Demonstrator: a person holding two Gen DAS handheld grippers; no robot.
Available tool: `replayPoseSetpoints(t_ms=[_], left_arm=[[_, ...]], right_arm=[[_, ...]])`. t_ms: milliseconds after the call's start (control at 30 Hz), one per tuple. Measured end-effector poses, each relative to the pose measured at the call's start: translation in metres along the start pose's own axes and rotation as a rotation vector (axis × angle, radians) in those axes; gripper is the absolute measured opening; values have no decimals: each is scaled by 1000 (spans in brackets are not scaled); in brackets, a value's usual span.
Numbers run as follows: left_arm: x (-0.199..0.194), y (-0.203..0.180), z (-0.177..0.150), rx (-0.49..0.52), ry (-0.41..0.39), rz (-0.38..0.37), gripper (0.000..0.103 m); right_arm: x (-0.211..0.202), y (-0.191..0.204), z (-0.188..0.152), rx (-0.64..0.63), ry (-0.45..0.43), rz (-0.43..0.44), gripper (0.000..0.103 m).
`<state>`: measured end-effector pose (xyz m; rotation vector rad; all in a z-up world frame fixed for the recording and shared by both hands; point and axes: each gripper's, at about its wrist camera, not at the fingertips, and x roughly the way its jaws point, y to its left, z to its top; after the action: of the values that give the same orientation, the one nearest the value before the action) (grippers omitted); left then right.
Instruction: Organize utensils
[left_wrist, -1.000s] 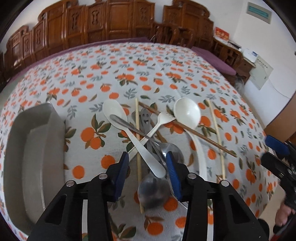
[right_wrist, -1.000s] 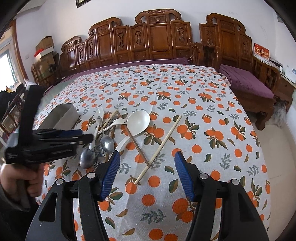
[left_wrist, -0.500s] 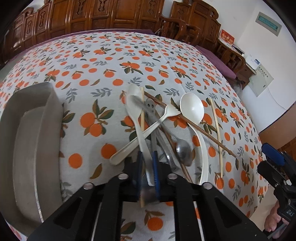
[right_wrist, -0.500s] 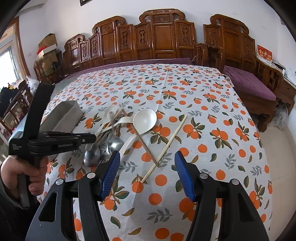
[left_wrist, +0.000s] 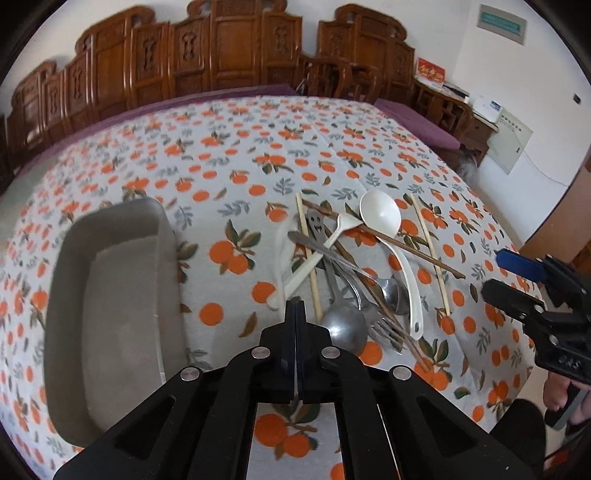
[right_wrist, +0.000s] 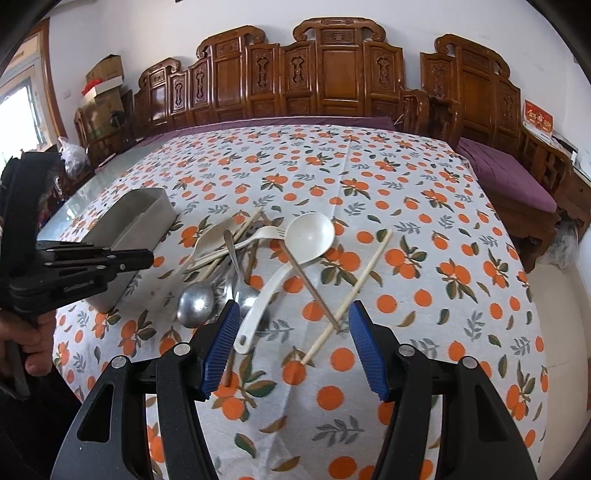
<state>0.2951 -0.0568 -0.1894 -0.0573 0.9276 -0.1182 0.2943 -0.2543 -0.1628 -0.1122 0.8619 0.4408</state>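
Note:
A pile of utensils lies on the orange-print tablecloth: a white ladle (left_wrist: 380, 218) (right_wrist: 310, 236), a white fork (left_wrist: 343, 225), a metal spoon (left_wrist: 343, 328) (right_wrist: 195, 304), a blurred pale spoon (right_wrist: 210, 236) and light chopsticks (left_wrist: 430, 254). My left gripper (left_wrist: 295, 306) is shut just short of the pile, and I see nothing between its pads. It also shows at the left of the right wrist view (right_wrist: 149, 258). My right gripper (right_wrist: 291, 332) is open above the ladle's handle end and a light chopstick (right_wrist: 354, 291), touching neither.
A grey rectangular tray (left_wrist: 110, 295) (right_wrist: 140, 218) sits left of the pile. A dark chopstick (right_wrist: 310, 288) crosses under the ladle. Carved wooden benches line the far side of the table. The person's hand (right_wrist: 33, 354) holds the left gripper's handle.
The left gripper closed from wide open around the pale spoon's handle to fully shut, then drew back and left. The pale spoon shifted left and looks blurred. The right gripper stayed open.

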Motion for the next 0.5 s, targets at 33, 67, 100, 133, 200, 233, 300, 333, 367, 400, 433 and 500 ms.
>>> replayPoseSetpoints(t_ms=[33,67,100,133,200,233,300,333,367,400,433,500], left_arm=[[-2,1,-1,6,-8,-3,0],[-3,3,-2,10,-18,-6,0],[-5,4,-3,16,-32,-8,0],[-7,6,-4,19,-42,-11,0],[-10,12,-7,16,-57,-19,0],[-11,15,-8,11,-60,-26,0],[-13,22,-8,-3,-62,-45,0],[-15,24,-7,-8,-62,-54,0],[-17,26,-6,-8,-65,-63,0],[-21,27,-5,-2,-73,-72,0],[-24,27,-4,5,-78,-74,0],[-31,28,-2,9,-86,-84,0]], right_arm=[[2,2,1,-1,1,1,63],[6,6,2,-3,3,5,63],[9,9,4,-1,3,8,63],[15,13,6,2,4,14,63],[25,21,11,2,13,19,63],[31,25,14,-3,19,22,63],[45,36,19,-30,36,31,63],[53,42,22,-51,47,35,62],[59,45,24,-63,56,40,58],[67,49,25,-76,71,50,57],[73,51,26,-83,83,54,55],[86,55,25,-95,118,76,52]])
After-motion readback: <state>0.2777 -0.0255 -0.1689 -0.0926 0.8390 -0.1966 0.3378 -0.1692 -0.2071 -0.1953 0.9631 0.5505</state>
